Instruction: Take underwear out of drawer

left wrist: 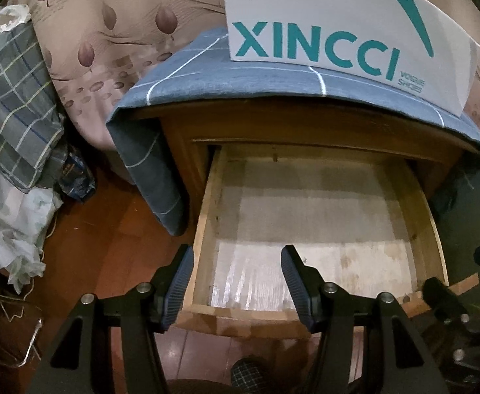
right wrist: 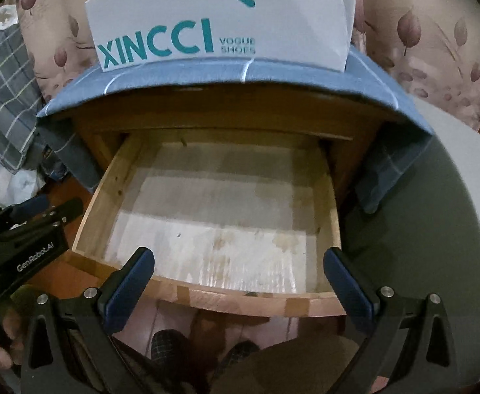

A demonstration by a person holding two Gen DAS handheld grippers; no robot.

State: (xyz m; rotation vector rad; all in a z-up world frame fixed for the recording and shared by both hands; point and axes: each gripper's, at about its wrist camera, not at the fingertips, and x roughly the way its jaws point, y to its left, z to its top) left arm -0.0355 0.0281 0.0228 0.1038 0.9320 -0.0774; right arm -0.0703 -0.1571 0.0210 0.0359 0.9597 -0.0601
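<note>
The left gripper (left wrist: 236,282) hovers at the pulled-out drawer's (left wrist: 204,229) left front corner, fingers apart and empty. The drawer shows only its bare bottom; no underwear is visible. The right gripper (right wrist: 238,279) spans its front, fingers wide, empty, probably ready to reach in.

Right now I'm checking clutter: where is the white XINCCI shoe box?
The XINCCI shoe box stands on the blue checked cloth atop the wooden nightstand, directly behind the open drawer.

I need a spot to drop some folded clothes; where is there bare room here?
The open wooden drawer is bare wall to wall. The blue checked cloth leaves only a front strip before the white XINCCI shoe box. Floor left holds piled bedding.
</note>
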